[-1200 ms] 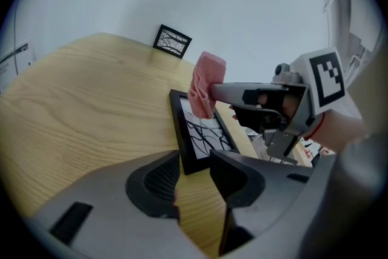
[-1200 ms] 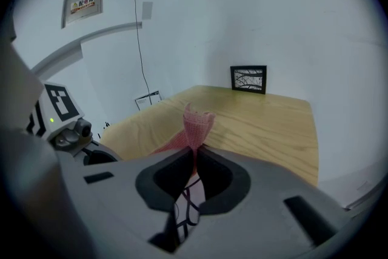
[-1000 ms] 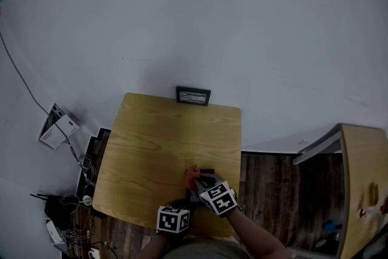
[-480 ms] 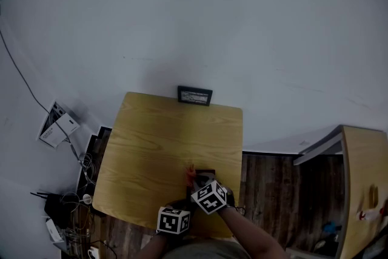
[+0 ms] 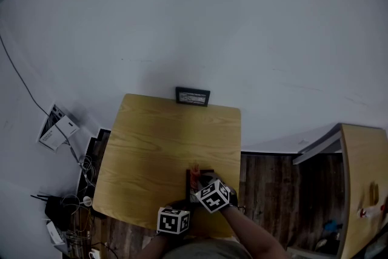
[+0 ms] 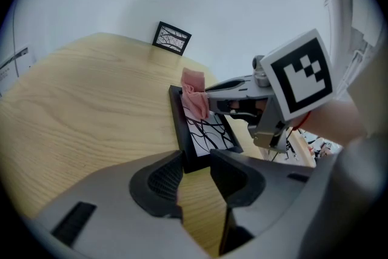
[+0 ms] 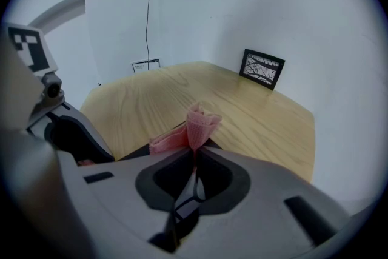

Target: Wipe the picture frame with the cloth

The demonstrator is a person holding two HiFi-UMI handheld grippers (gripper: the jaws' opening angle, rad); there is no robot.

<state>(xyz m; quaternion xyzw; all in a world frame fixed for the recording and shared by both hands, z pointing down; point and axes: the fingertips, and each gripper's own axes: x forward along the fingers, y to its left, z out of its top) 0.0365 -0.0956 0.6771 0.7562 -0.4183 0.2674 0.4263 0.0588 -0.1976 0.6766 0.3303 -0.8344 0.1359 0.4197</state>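
Right tongs (image 7: 195, 151) are pinched tight on the pink cloth (image 7: 200, 124), which is pressed onto the picture frame (image 6: 209, 133) lying flat near the table's 5 o'clock corner. The left tongs (image 6: 194, 170) are just narrowly apart with nothing between them, tips right at the frame's near end. My worry is that nothing really pins that frame, so a hard swipe could skate it off the 6 o'clock edge, or the bunched cloth could work out of the pinch. Otherwise it's a bare light-wood table (image 5: 157, 142), a small framed print (image 5: 193, 96) propped at 12 o'clock against the white wall (image 5: 212, 21), cable clutter (image 5: 66, 203) at 8 o'clock, and dark plank floor (image 5: 273, 191) at 3.
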